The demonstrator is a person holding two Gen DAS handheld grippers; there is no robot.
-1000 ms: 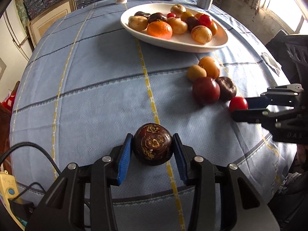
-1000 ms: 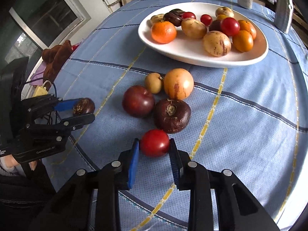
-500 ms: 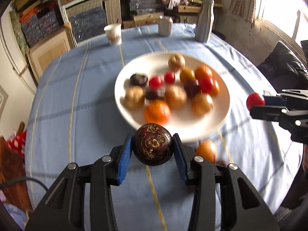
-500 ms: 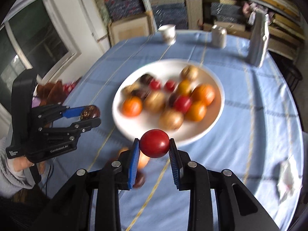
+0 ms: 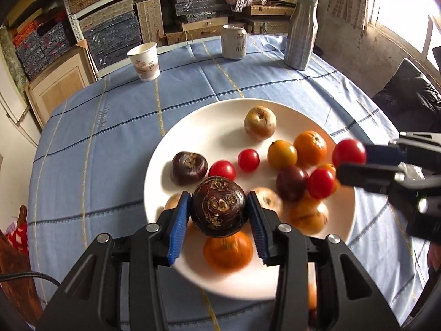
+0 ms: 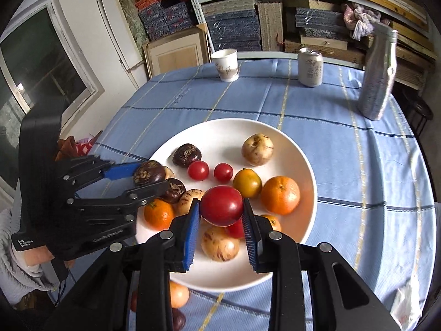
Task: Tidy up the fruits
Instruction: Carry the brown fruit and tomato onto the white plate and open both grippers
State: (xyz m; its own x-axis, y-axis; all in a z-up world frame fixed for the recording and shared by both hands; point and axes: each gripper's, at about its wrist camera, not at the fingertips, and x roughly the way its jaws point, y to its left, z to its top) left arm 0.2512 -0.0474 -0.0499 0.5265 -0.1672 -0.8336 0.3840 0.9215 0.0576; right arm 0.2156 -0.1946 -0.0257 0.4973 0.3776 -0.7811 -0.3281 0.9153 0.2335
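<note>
Grippers hold dark fruit point(image 5: 219, 206) and tomato point(image 6: 221, 205) above plate point(image 6: 278, 271).

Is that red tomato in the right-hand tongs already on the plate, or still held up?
Held up. The blue pads of the right tongs clamp the red tomato above the fruit on the white plate.

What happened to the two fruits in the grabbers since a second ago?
Both were carried from low over the tablecloth up over the white plate. The left gripper still clamps the dark purple fruit; the right gripper still clamps the red fruit. Nothing was let go. The paper cup, can and bottle stayed put.
</note>
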